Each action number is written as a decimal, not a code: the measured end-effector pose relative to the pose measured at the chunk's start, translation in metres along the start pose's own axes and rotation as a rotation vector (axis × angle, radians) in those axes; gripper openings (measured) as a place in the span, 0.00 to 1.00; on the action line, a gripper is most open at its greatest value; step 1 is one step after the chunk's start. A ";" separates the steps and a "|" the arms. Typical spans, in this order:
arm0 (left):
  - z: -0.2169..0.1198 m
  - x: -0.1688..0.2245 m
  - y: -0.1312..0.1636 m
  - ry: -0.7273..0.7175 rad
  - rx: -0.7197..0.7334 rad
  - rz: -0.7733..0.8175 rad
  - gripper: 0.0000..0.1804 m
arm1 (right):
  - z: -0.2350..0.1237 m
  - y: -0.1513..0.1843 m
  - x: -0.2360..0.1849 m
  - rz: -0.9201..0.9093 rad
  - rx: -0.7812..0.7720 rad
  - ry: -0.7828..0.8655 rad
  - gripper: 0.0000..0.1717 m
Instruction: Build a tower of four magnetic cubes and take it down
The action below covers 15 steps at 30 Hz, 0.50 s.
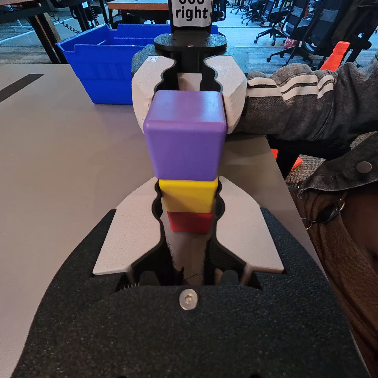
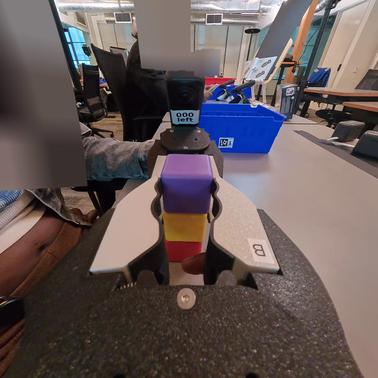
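Separation works best if we keep the left gripper (image 1: 188, 196) fingers clamped on the yellow cube (image 1: 188, 195) at centre frame while the right gripper (image 2: 186, 196) fingers, closed on the purple cube (image 2: 186, 184), peel it straight upward.

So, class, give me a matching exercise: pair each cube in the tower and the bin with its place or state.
Things:
1. purple cube
2. yellow cube
3. red cube
4. blue bin

Places:
a. lowest cube visible
b. on the table behind the grippers
c. top, clamped by the right gripper
d. middle, clamped by the left gripper

Pairs: 1-c, 2-d, 3-a, 4-b
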State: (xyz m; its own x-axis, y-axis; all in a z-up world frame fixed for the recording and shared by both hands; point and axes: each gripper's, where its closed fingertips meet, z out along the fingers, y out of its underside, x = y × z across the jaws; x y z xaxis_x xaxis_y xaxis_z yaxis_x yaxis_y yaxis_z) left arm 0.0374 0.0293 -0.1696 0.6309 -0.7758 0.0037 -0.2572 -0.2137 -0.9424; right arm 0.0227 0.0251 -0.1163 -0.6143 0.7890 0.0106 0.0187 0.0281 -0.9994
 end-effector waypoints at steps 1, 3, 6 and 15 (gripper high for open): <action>0.000 0.000 0.000 0.000 0.000 0.000 0.27 | 0.000 0.000 0.000 0.000 0.001 0.000 0.27; 0.000 0.000 0.000 -0.001 0.001 0.000 0.27 | 0.000 0.000 0.000 -0.002 0.004 0.003 0.27; 0.000 0.000 0.000 0.006 0.000 -0.007 0.27 | -0.002 -0.005 0.001 -0.006 0.048 0.016 0.41; -0.028 -0.008 -0.030 -0.060 0.103 -0.059 0.74 | -0.013 -0.016 0.012 0.053 0.145 0.052 0.71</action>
State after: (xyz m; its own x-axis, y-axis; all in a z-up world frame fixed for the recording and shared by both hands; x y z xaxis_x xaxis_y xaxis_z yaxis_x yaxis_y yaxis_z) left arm 0.0196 0.0251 -0.1318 0.6864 -0.7259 0.0427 -0.1440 -0.1933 -0.9705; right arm 0.0257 0.0419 -0.0999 -0.5741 0.8176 -0.0439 -0.0666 -0.1000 -0.9928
